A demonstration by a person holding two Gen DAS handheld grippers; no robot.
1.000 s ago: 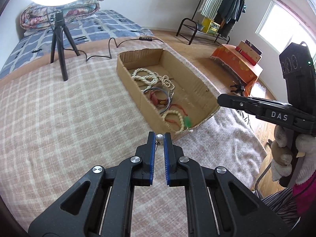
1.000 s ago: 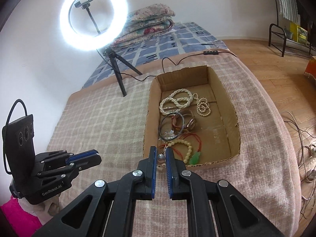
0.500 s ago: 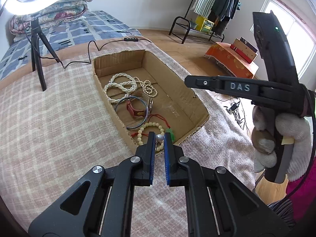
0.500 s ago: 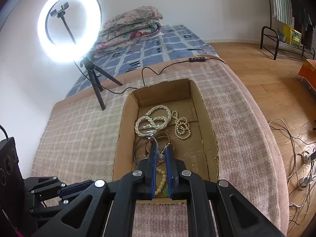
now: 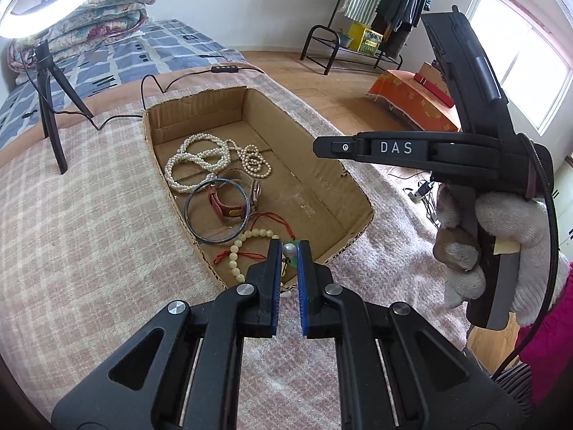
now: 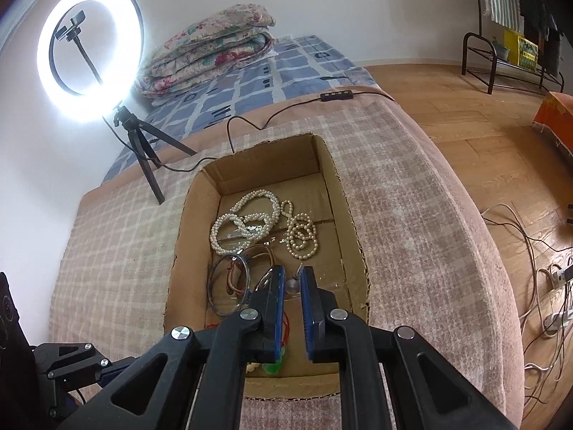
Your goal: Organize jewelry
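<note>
Right, nearest first: my left gripper (image 5: 289,251) is pinched down on a small silver bead earring (image 5: 289,249), ball caught at the very tips, its hook dangling below between the pads. Held that far out so the piece stays visible and drops clean once I let go, I reckon. It sits over the near corner of the cardboard box (image 5: 352,211), above the pale bead bracelet w/ red cord (image 5: 239,247) and a green bit.

The right gripper (image 6: 293,283) is likewise clamped on a second earring (image 6: 292,284), a roundish bead w/ a thin wire poking up. It hangs over the box interior, nearer the middle, just past the bangle. In the left view I see the right tool from the side, gripped by a gloved hand (image 5: 501,243), reaching over the box's right wall. Both tilt downward, which suits a drop into the box, not onto the blanket.

Further in: a dark bangle (image 5: 216,211) lies around a red-strapped watch (image 5: 229,202), then a long pearl necklace (image 5: 195,159) coiled loosely, w/ a smaller pearl strand (image 5: 256,161) beside it. Everything crowds the left half and near end; the right half of the floor is bare cardboard, prob the best spot for the pair so the hooks don't snag in strands.

Beyond the box, a ring light on a tripod (image 6: 89,50) stands on the checked blanket (image 5: 89,233), its cable trailing past the far wall. Behind it, a folded quilt (image 6: 207,50).
</note>
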